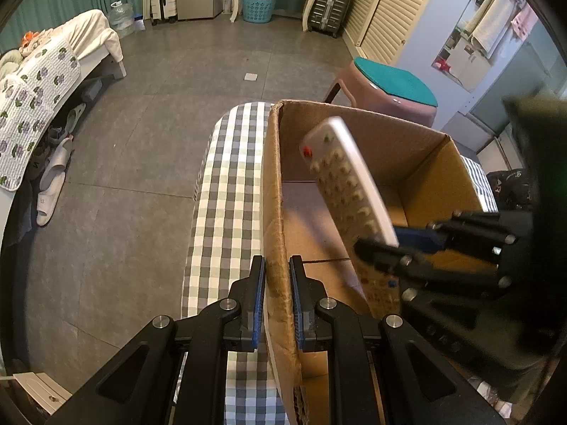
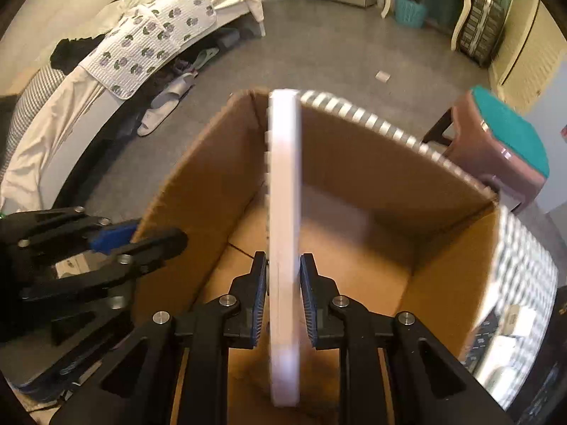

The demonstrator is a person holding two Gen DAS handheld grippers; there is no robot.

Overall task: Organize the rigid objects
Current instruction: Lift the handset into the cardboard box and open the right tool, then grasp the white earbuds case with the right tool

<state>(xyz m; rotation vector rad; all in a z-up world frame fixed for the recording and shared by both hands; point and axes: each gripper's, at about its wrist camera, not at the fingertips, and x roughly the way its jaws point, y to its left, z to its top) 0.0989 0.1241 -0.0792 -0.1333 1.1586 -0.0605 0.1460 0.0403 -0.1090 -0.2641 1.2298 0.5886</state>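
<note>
Gripping the remote (image 2: 283, 248), right tongs (image 2: 283, 304) hover over the box (image 2: 354, 163) (left tongs (image 1: 277, 301) clamp its wall)

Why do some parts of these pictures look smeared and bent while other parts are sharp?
Left wrist view: the remote and right gripper are motion-blurred, while the left gripper on the box wall stays sharp. Right wrist view: box and stool smear. Both fisheye lenses curve straight edges.

I see a pink stool (image 1: 382, 88) with teal cushion; well left of it bed (image 1: 46, 81), slippers (image 1: 53, 177); beyond it blue basket (image 1: 258, 7), suitcase (image 1: 329, 3).
</note>
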